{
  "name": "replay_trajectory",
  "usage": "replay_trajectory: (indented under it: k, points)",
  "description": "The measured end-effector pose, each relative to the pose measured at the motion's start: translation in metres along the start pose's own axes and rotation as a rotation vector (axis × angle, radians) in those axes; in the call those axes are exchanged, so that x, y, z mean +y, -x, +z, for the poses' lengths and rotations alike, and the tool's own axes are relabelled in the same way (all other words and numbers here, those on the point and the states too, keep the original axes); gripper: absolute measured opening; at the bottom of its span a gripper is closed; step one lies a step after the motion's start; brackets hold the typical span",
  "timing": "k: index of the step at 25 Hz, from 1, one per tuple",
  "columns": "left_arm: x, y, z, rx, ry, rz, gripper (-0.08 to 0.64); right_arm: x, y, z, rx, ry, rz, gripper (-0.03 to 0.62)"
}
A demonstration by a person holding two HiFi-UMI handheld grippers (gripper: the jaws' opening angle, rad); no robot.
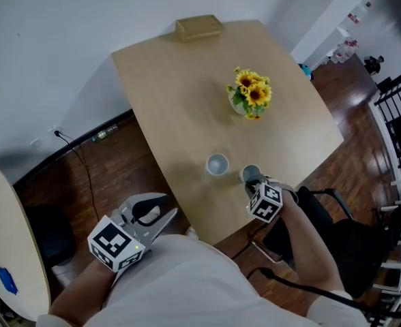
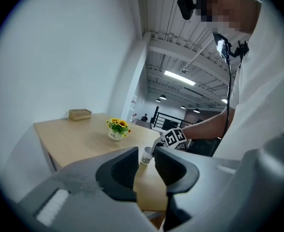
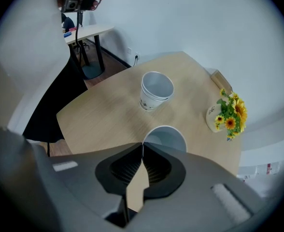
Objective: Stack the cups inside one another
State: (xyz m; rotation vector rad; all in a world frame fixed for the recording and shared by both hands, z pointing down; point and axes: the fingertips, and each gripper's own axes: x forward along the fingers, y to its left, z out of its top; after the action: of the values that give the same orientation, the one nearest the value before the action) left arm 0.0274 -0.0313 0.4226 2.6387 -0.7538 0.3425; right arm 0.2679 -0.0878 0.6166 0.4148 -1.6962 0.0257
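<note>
Your left tongs (image 1: 168, 205) hang apart and empty, off the surface (image 3: 98, 120). Your right tongs (image 3: 142, 146) pinch the near cup (image 3: 167, 137) by its rim, with the second cup (image 3: 155, 90) just beyond. It's probably light and crushable, so squeeze gently.

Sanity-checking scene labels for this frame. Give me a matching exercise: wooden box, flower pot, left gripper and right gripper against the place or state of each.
Things:
1. wooden box
2. flower pot
3. left gripper
4. right gripper

Place or state:
A. shut on the rim of a paper cup
B. at the far edge of the table
C. open, empty, held off the table close to the person
D. mid-table, beyond the free cup

Pairs: 1-B, 2-D, 3-C, 4-A
</note>
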Motion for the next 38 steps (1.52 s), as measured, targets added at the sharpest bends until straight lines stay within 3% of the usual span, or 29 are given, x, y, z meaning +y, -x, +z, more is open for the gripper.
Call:
replay_trajectory:
  k: [8,20,32,38]
  points:
    - [0.002,-0.004,0.001,-0.010,-0.014,-0.043,0.115,-0.009,0.043,0.012,-0.017,0.000,-0.027,0.017]
    - [0.012,0.003,0.006,-0.022,-0.032,-0.094,0.115,-0.010,0.091,0.076,-0.077,0.056,-0.059,0.017]
    - [0.042,0.035,-0.003,-0.037,-0.002,-0.059,0.115,-0.011,0.067,0.119,-0.083,0.071,-0.005,0.017]
    - [0.060,0.053,-0.010,-0.031,0.018,-0.032,0.115,-0.009,0.039,0.126,-0.078,0.015,0.037,0.019]
